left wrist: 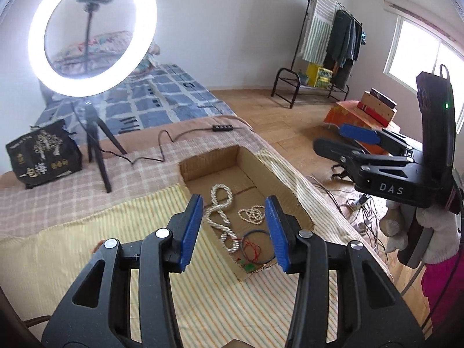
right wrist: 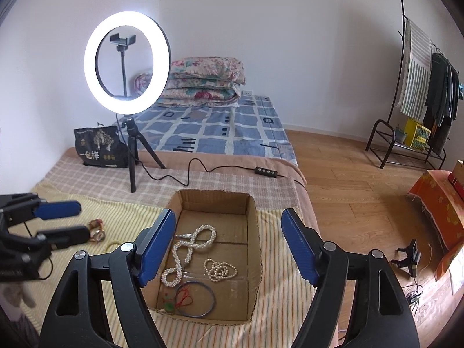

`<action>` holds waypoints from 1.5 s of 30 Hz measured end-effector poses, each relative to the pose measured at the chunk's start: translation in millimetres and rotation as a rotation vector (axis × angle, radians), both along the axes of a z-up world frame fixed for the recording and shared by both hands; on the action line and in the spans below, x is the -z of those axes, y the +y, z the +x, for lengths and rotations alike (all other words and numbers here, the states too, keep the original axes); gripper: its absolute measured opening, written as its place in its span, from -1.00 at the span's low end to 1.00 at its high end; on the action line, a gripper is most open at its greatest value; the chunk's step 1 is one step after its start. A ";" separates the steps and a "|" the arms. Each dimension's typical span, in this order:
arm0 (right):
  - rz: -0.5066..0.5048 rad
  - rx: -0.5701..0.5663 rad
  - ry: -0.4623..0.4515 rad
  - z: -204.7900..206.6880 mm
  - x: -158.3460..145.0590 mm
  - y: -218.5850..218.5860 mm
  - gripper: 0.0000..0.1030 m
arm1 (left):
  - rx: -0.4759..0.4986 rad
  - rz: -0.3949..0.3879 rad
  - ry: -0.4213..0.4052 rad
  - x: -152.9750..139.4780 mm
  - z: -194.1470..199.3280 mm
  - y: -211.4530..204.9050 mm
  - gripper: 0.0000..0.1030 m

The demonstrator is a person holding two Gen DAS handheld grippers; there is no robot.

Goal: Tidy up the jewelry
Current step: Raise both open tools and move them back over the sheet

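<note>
Jewelry: mostly in the cardboard box (right wrist: 251,220) on the bed. Thick pearl rope (right wrist: 185,253), fine pearl strand (right wrist: 220,270), dark bangle (right wrist: 197,298), red cord with green bead (right wrist: 181,300) all lie on the box floor.
Leftovers: gold-and-red bangles (right wrist: 97,230) and a thin yellowish ring (right wrist: 112,245) lie on the striped cloth (right wrist: 290,313), outside the box, to its left.
Left gripper (left wrist: 233,230): fingers apart, holding nothing; in the right wrist view it sits just beside the bangles, contact not clear.
Right gripper (right wrist: 229,248): fingers wide apart, empty, hovers over the box.
Step, my read: pick the loose bangles next, left side.
How: come in low, one finger through or under the bangle rim, close slowly; they look stiff and may skid on the cloth.
Risk: pinching the cloth with the bangle.
Drop: release over a bare patch at the far end of the box, clear of the pearls to avoid tangles.
</note>
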State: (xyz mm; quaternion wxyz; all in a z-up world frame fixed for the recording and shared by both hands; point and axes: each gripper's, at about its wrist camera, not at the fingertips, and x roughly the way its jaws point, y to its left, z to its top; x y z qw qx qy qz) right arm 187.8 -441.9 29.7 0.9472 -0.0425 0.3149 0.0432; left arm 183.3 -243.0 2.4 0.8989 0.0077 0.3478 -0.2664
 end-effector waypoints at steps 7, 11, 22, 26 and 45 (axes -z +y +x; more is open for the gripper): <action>-0.003 -0.023 -0.039 -30.3 -25.0 11.0 0.54 | -0.098 0.011 -0.089 -41.4 -32.6 59.4 -0.12; -0.004 -0.038 -0.058 -44.9 -36.4 18.8 0.56 | -0.179 0.015 -0.149 -72.0 -58.8 103.5 -0.12; 0.015 -0.124 -0.075 -69.4 -46.7 51.6 0.56 | -0.370 0.095 -0.293 -142.9 -140.0 206.9 -0.12; 0.024 -0.161 -0.075 -72.3 -46.9 65.7 0.56 | -0.422 0.149 -0.311 -155.4 -168.6 234.1 -0.12; 0.003 -0.333 0.063 -44.7 41.5 154.0 0.56 | -0.412 0.099 0.004 12.1 -92.7 271.6 0.04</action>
